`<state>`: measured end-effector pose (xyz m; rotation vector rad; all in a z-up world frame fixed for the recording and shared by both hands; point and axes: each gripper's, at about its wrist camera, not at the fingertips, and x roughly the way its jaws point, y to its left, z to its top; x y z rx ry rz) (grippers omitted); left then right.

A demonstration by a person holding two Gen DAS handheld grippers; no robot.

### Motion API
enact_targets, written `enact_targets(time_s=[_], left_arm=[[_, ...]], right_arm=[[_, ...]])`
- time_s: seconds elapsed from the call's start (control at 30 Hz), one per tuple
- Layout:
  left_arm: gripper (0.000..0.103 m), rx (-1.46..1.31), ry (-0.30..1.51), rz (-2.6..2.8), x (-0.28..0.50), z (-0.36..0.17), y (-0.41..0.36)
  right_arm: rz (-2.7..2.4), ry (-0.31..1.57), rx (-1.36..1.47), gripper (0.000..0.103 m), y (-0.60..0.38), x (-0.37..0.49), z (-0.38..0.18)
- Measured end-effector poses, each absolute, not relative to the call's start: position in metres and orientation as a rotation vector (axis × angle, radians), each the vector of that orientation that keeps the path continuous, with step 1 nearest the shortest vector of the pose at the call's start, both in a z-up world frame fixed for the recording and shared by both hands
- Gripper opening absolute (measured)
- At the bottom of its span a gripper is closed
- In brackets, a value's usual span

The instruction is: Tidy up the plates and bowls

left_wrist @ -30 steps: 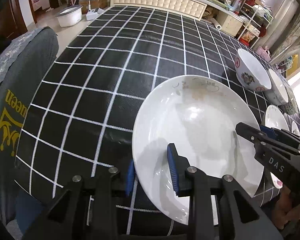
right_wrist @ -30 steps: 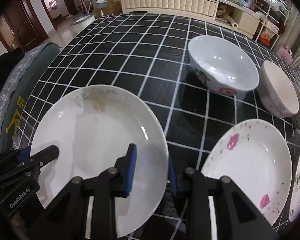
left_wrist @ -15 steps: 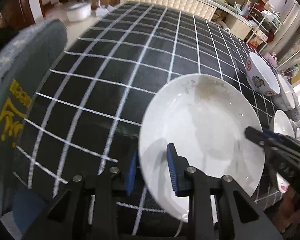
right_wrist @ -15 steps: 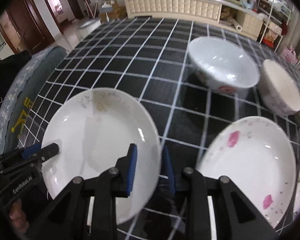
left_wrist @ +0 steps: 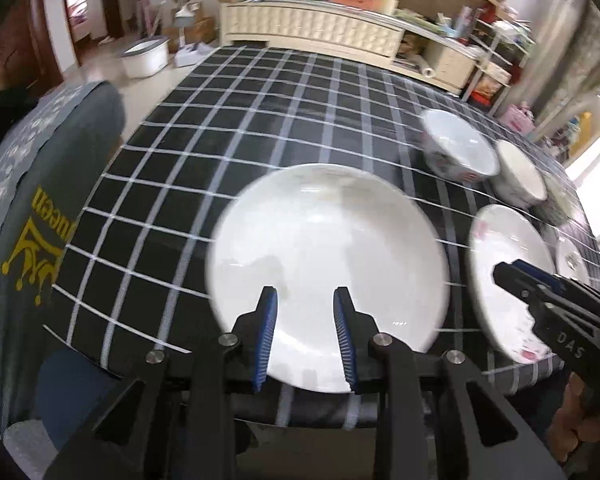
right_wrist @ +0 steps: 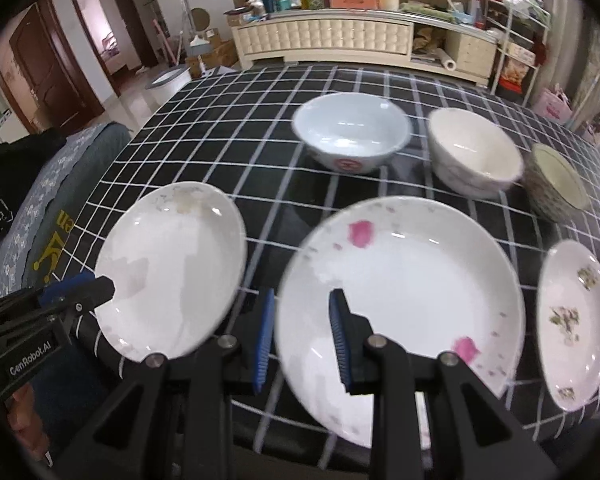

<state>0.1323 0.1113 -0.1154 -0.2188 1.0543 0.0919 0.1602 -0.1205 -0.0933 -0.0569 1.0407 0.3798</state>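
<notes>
Nearest, the left gripper [left_wrist: 305, 300] hangs over the plain plate [left_wrist: 324, 264], jaws slightly apart with nothing between them. The right gripper [right_wrist: 302, 304] is likewise parted, and the near-left rim of the pink-flowered plate [right_wrist: 400, 292] shows in its gap. A third plate with green sprigs [right_wrist: 576, 320] lies to the right. Beyond these three plates stand three bowls on the checked tablecloth [right_wrist: 220, 140]: a red-marked bowl [right_wrist: 352, 136], a cream bowl [right_wrist: 472, 156] and a dark patterned bowl [right_wrist: 556, 184].

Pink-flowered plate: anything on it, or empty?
Empty. The right wrist view shows the pink-flowered plate bare and white inside apart from its printed petals, lying flat on the checked tablecloth.
</notes>
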Motion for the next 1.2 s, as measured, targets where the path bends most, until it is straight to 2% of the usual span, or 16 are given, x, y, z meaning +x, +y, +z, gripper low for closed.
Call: enact_targets(time_s=[0.47,0.57,0.63,0.7,0.77,0.83,1.2], left_arm=[[0.027,-0.121,1.069,-0.104,0.158,-0.114,0.005],[0.029,-0.112,1.085,-0.119,0.166,-0.12,-0.006],[0.036,-0.097,1.095,-0.13,0.171,-0.124,-0.012],[0.037,-0.084,1.099,-0.137,0.175,-0.128,-0.019],[0.037,-0.079,1.107,-0.147,0.179,-0.133,-0.024],[0.041,-0.074,1.116,-0.154,0.183,-0.137,-0.028],[0.041,-0.046,1.163,-0.189,0.199,-0.158,-0.044]], right_arm=[[0.232,1.062,-0.012,0.033,-0.212,0.161,-0.103],[0.21,1.072,-0.003,0.036,-0.224,0.164,-0.108],[0.201,1.078,0.005,0.038,-0.229,0.166,-0.112],[0.188,1.084,0.002,0.049,-0.232,0.169,-0.115],[0.17,1.084,-0.005,0.056,-0.235,0.169,-0.116],[0.166,1.082,-0.001,0.056,-0.24,0.172,-0.117],[0.178,1.112,0.009,0.056,-0.243,0.185,-0.13]])
